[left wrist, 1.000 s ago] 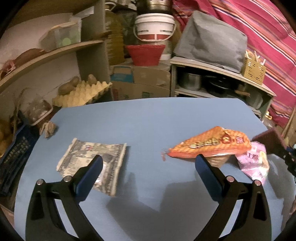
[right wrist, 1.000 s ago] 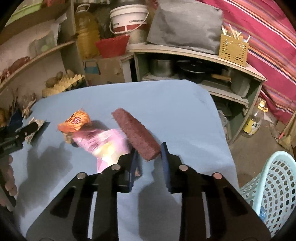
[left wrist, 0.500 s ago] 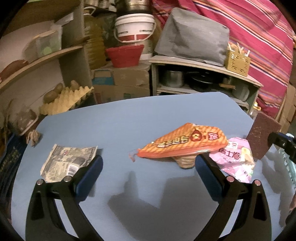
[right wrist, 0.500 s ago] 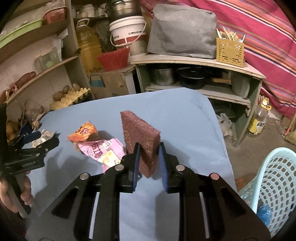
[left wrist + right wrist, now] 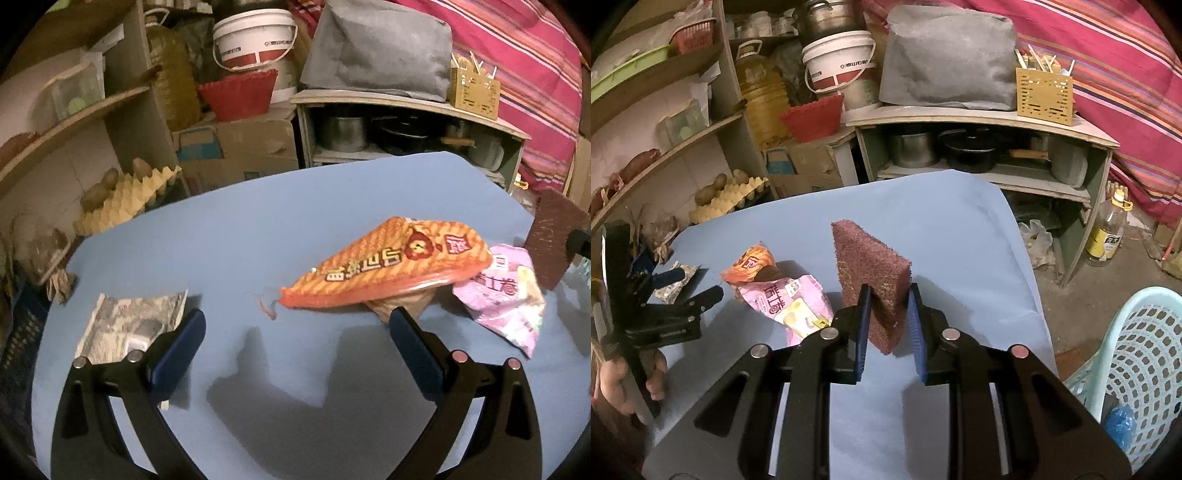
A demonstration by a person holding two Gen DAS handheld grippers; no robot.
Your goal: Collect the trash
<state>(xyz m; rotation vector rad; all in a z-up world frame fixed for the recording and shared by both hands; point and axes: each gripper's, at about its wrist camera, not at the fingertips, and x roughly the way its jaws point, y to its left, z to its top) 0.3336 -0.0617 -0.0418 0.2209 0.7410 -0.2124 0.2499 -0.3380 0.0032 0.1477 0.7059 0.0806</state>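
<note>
The right claw (image 5: 888, 301) is clenched on a maroon rectangular scouring pad (image 5: 870, 267), which stands on edge between the blue pads, lifted clear of the blue bench (image 5: 945, 229). Just left of the pad, a pink printed plastic wrapper (image 5: 783, 301) lies flat on the bench, its far end tucked under an orange striped snack bag (image 5: 753, 260). Off the bench's right edge, low at the right of the right wrist view, stands a pale turquoise perforated plastic basket (image 5: 1137, 354). The left claw (image 5: 295, 328) is released, its fingers spread wide above bare bench surface, holding nothing. Beside its right finger, the orange striped snack bag rests partly on a tan crumpled scrap (image 5: 402, 306), with the pink wrapper touching its right end. Behind its left finger, a grey printed flattened wrapper (image 5: 133, 321) lies on the bench, well apart from the orange bag. A small brown crumpled scrap (image 5: 61, 284) sits at the bench's far left edge. A hand (image 5: 628, 373) grips the left claw's handle.
</note>
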